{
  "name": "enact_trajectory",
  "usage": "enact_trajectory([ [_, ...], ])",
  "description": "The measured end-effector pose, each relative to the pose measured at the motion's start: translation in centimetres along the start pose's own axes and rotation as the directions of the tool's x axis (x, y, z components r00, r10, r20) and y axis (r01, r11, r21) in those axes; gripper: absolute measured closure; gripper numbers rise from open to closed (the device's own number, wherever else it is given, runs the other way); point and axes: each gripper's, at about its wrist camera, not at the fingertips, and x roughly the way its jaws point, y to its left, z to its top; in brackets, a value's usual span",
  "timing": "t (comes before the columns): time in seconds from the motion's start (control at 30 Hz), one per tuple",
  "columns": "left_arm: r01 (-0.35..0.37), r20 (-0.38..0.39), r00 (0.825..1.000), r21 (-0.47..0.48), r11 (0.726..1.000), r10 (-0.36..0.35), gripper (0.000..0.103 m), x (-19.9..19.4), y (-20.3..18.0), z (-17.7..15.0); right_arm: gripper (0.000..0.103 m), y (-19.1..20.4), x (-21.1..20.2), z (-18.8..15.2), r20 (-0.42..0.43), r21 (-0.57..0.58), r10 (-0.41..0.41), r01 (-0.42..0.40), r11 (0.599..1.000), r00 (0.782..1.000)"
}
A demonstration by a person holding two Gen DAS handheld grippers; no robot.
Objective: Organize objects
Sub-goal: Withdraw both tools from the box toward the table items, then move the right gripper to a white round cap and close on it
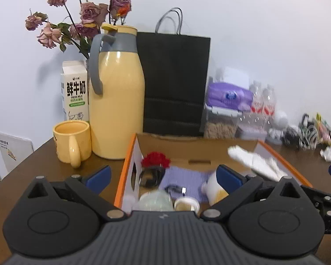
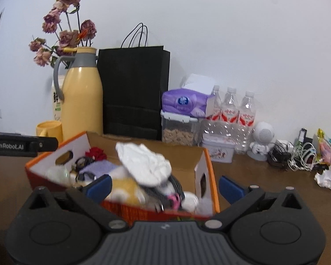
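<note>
a white wall is backing a brown table (image 2: 253, 176) crowded with clutter. the orange box (image 2: 209, 176) is sitting just ahead of both tools, and a white crumpled wad (image 2: 143, 163) is blurring above its contents, apparently falling in. the right hand-held gripper (image 2: 165, 187) is standing apart, empty; the left hand-held gripper (image 1: 163, 176) is likewise apart. next, i would be picking the loose paper scrap (image 2: 327, 176) far to the right, pinching it mid-bulk.
</note>
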Motion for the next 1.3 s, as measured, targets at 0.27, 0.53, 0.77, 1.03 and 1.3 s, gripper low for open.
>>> enact_trajectory([
  [0.27,0.008,-0.054,0.999,0.054,0.999,-0.005,0.000,-1.7,-0.7,-2.6,0.000,-1.1,-1.9,-4.5,-0.111,0.001,-0.022,0.022,1.000,0.994],
  [0.53,-0.002,-0.098,0.995,0.059,0.998,0.007,0.000,-2.9,-0.5,-4.5,0.000,-2.3,-3.4,-6.7,-0.158,0.049,-0.039,0.047,0.998,0.987],
  [0.77,-0.023,-0.130,0.991,0.048,0.999,0.029,0.000,-3.8,0.0,-5.9,0.000,-2.1,-3.2,-7.4,-0.186,0.047,-0.030,0.039,0.998,0.982],
  [1.03,-0.026,-0.141,0.990,0.024,0.999,0.029,0.000,-4.2,0.7,-6.2,0.001,-1.4,-2.8,-7.8,-0.221,0.033,0.003,0.005,0.999,0.975],
  [1.3,-0.009,-0.136,0.991,0.017,1.000,0.011,0.000,-4.4,0.8,-6.1,0.012,0.3,-1.3,-8.0,-0.271,0.000,0.064,-0.067,0.998,0.960],
])
